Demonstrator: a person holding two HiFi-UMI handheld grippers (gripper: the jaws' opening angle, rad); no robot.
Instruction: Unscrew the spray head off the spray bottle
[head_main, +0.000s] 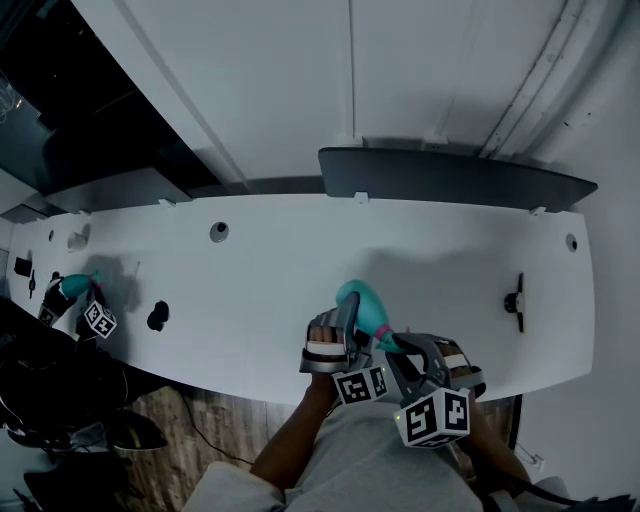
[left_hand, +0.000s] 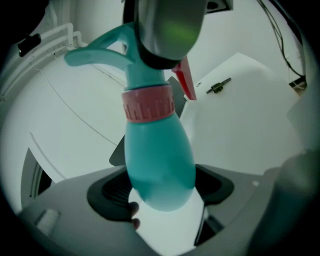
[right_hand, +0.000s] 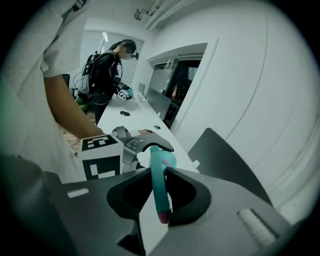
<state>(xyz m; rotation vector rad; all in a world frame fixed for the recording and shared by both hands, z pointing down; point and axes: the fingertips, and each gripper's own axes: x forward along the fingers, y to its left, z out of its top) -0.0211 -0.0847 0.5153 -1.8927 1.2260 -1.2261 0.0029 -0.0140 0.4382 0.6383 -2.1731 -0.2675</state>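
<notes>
The person holds the teal spray bottle (left_hand: 157, 160) in the air over the near edge of the long white desk (head_main: 300, 260), between the two claws. The left claw (left_hand: 161, 190) is wide and clamped on the fat bottom end of the bottle, one pad on each side. The right claw (right_hand: 160, 192) is squeezed tight on the thin teal spray head (left_hand: 100, 52) at the other end. The spray head sits on the bottle, and the pink ring (left_hand: 148, 104) under it is snug on the neck. A red trigger (left_hand: 186, 82) hangs down just beside the ring. In the head view the two claws are close together, and their marker cubes (head_main: 437, 415) face up at the camera. A small black thing (head_main: 157, 316) lies on the desk off to the left, well apart from the bottle. A dark panel (head_main: 450, 175) stands at the back of the desk. Far along the desk, another person (right_hand: 107, 70) in dark clothes stands bent over it.
</notes>
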